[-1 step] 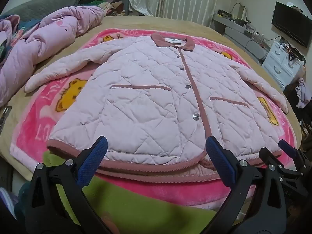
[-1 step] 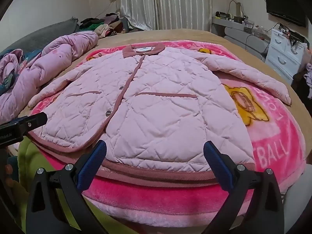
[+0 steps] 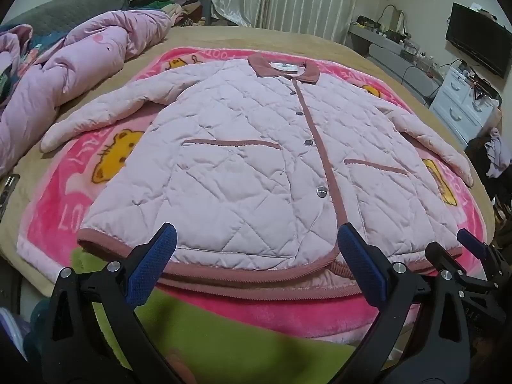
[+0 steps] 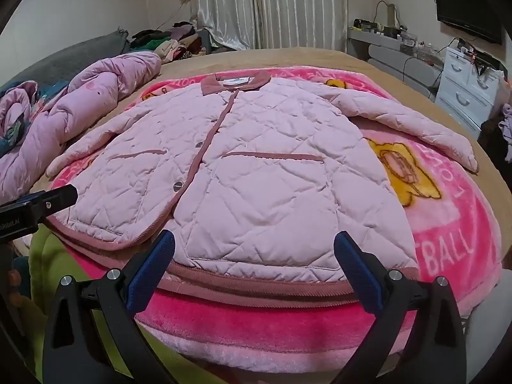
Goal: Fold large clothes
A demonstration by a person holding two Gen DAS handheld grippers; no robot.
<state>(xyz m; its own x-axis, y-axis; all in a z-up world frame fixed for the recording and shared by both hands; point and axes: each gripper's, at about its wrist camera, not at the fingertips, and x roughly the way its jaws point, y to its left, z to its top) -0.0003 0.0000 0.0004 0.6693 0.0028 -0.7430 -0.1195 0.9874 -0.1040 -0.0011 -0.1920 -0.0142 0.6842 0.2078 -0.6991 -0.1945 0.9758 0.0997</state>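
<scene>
A pale pink quilted jacket [image 3: 256,147] [image 4: 262,176] with dusty-rose trim lies flat and face up on a bright pink cartoon blanket [image 3: 64,198] [image 4: 448,224], snapped shut, both sleeves spread outward. Its collar points away from me and its hem is nearest. My left gripper [image 3: 256,240] hovers open just before the hem on the jacket's left half, with nothing between its blue pads. My right gripper [image 4: 254,240] is open too, in front of the hem on the right half, touching nothing. Each gripper shows at the edge of the other's view.
The blanket lies on a tan bed [image 3: 320,38]. A crumpled pink duvet [image 3: 80,64] is heaped at the left, with a pile of clothes [image 4: 172,41] behind it. A green cloth [image 3: 208,329] lies under the grippers. White drawers [image 4: 464,96] and a wall TV [image 3: 480,48] stand at the right.
</scene>
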